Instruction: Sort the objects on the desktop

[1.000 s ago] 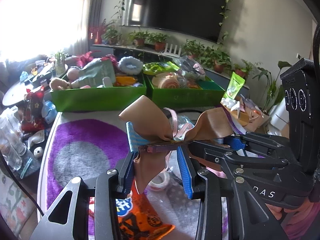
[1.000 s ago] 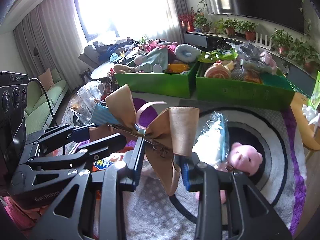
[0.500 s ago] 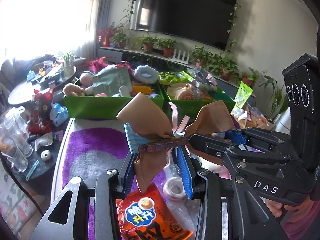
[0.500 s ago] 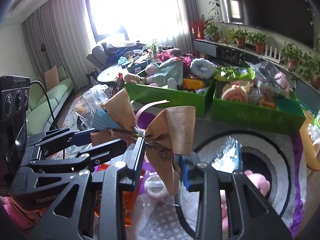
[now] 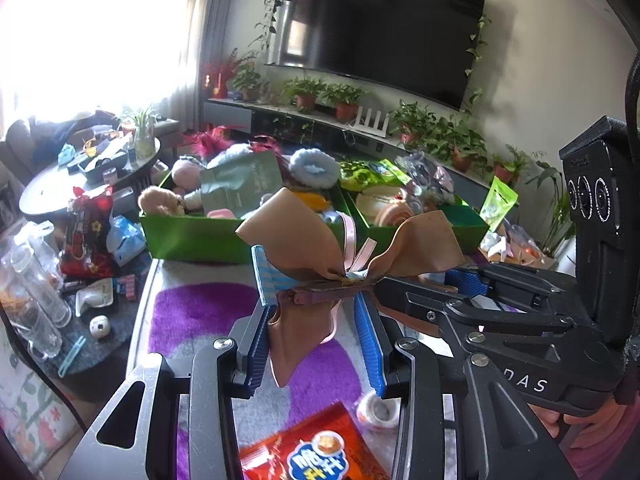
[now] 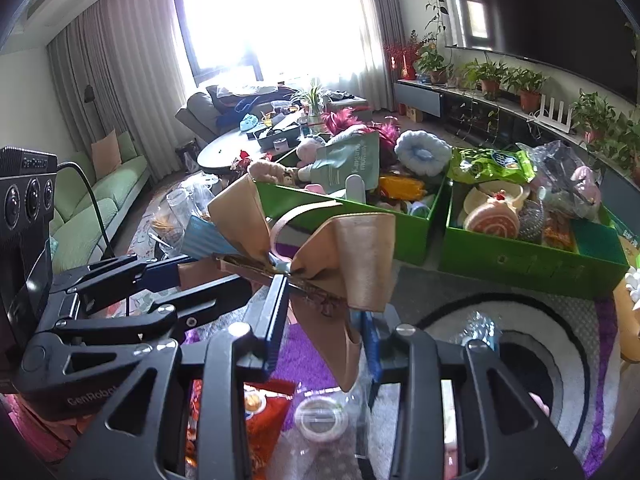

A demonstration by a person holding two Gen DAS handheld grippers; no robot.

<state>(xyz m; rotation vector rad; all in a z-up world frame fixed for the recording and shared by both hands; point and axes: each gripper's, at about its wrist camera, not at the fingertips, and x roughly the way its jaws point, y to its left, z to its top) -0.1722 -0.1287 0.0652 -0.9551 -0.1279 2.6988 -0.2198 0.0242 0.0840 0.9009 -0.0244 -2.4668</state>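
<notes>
Count of task items in the air: one tan ribbon bow hair clip (image 5: pixel 344 264), held between two grippers above the purple-and-grey rug (image 5: pixel 192 312). Two green bins (image 6: pixel 532 260) stand side by side at the far edge of the rug, both filled with soft toys, packets and pouches; the bow is near them but not over either. One red snack packet (image 5: pixel 312 452) and one roll of clear tape (image 6: pixel 320 420) lie on the rug below the bow. The left gripper (image 5: pixel 316 332) is partly open, its blue pads (image 5: pixel 370 344) flanking the bow's hanging tail; whether the pads press on the tail cannot be determined. The right gripper (image 6: pixel 324 316) is likewise partly open with the tail and clip bar between its jaws, and firm contact cannot be confirmed. Each gripper crosses the other's view from the side, fingertips meeting at the clip. Both point downward at a moderate angle toward the bins.
</notes>
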